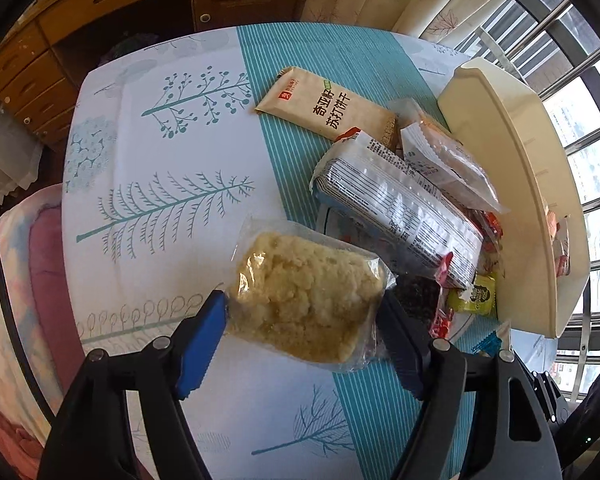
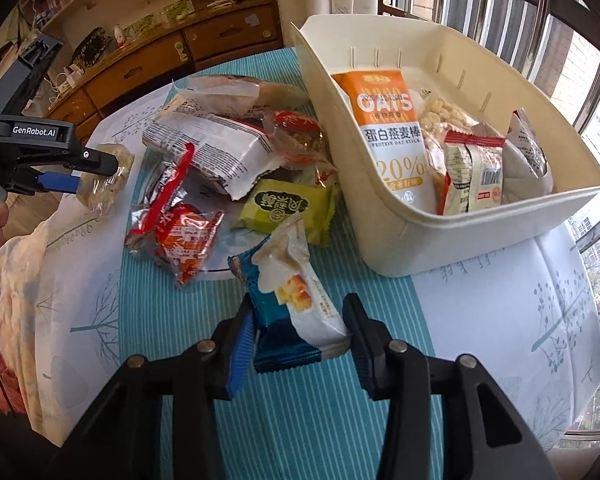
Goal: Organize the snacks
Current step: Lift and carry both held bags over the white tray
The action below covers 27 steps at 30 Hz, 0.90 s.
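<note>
left wrist — fingers (image 1: 302, 316) grip rice cake (image 1: 306, 300)

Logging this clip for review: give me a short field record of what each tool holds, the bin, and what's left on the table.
left tool: shut on crumbly rice cake pack, held above the table
right tool: shut on blue-and-white snack pack
bin: cream, on the table, holds the orange oat stick pack and other packs
loose pile: green pack, red pack, white barcode pack
surface: tablecloth, teal stripes
</note>
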{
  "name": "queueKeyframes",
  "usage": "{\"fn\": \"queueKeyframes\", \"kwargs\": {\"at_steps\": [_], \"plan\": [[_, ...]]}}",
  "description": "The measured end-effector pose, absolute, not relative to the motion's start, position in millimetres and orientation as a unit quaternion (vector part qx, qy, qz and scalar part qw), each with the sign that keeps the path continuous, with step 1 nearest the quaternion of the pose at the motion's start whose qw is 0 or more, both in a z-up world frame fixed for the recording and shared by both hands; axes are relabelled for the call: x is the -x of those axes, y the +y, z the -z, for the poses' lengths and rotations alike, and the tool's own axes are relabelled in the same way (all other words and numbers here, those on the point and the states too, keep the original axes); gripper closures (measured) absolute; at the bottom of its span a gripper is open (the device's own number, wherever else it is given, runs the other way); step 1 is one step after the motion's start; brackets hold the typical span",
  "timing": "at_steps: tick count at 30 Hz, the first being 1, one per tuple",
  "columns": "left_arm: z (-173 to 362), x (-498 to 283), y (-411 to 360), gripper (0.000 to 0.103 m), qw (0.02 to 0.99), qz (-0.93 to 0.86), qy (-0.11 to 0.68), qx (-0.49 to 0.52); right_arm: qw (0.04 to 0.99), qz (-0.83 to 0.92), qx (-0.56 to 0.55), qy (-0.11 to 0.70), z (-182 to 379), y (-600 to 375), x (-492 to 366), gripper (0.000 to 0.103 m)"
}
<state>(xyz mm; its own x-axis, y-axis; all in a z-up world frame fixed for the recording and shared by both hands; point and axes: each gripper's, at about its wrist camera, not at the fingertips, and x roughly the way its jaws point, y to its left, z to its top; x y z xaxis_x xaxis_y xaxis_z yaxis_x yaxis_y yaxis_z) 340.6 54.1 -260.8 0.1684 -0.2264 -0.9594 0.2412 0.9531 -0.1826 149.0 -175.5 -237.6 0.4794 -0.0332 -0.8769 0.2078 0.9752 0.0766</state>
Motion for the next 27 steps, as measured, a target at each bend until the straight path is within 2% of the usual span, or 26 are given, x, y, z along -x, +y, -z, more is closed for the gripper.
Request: {"fn": "queueKeyframes", "kwargs": {"at_steps": [18, 27], "plan": [[172.7, -245.4, 61.0, 0.029, 0.769, 0.221, 0.596, 0.062, 0.886, 0.084, -0.139, 0.435, 141.0, -171.1, -149.3, 0.060], [125.4, -218.3, 28.4, 0.029, 0.802, 0.257, 0.533, 0.083, 0.909, 0.044, -0.163, 0.382, 85.8, -198.1, -165.4, 0.060]]}}
